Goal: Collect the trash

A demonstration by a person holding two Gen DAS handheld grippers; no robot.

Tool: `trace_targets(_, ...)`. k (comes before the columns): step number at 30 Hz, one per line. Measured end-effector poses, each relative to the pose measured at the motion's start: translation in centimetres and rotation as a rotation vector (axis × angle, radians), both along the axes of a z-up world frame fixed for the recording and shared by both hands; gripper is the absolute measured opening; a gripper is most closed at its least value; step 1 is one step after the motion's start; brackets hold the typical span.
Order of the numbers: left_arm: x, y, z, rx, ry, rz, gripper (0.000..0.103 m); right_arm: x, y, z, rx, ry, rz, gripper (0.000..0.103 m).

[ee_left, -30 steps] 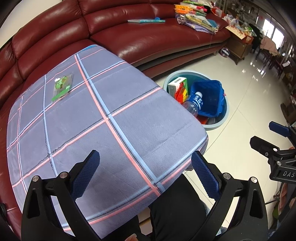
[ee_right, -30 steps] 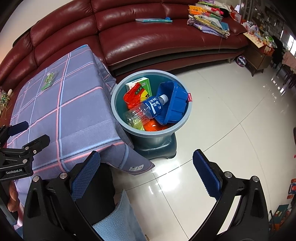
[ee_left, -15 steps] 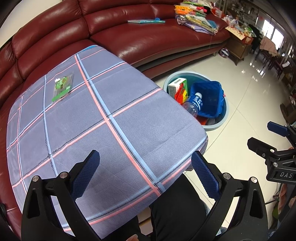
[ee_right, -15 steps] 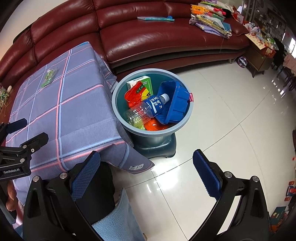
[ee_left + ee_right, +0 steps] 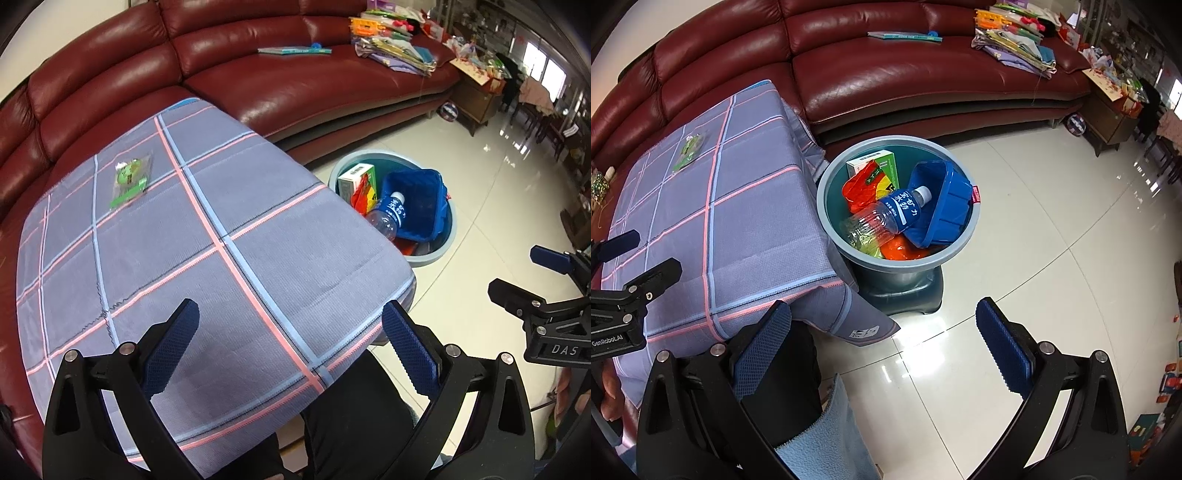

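Only green snack wrapper (image 5: 130, 178) flat on checked tablecloth (image 5: 258, 236); left gripper (image 5: 290, 343), right gripper (image 5: 882, 339) spread, empty.

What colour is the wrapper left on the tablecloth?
Green, with clear plastic edges: the wrapper shows best in the left wrist view.

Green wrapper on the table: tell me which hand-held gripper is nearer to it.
Left. The left hand-held gripper hovers over the table's near edge, facing the green wrapper. The right hand-held gripper hangs over the floor beside the table.

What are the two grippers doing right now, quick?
Left gripper: open, holding nothing, over the tablecloth.
Right gripper: open, holding nothing, near the bin.
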State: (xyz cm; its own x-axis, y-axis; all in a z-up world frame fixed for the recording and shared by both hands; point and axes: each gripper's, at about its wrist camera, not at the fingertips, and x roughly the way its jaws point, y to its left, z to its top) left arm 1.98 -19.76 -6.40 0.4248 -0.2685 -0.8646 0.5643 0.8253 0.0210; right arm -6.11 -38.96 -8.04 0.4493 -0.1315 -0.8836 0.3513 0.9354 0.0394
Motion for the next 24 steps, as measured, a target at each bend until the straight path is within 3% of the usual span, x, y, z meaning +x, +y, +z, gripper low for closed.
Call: trace_targets(24,0.29,0.2,-0.34,0.012,-0.011,0.01,0.099,0.33,0.08,-0.69,-0.002,0.017,0.002,0.096)
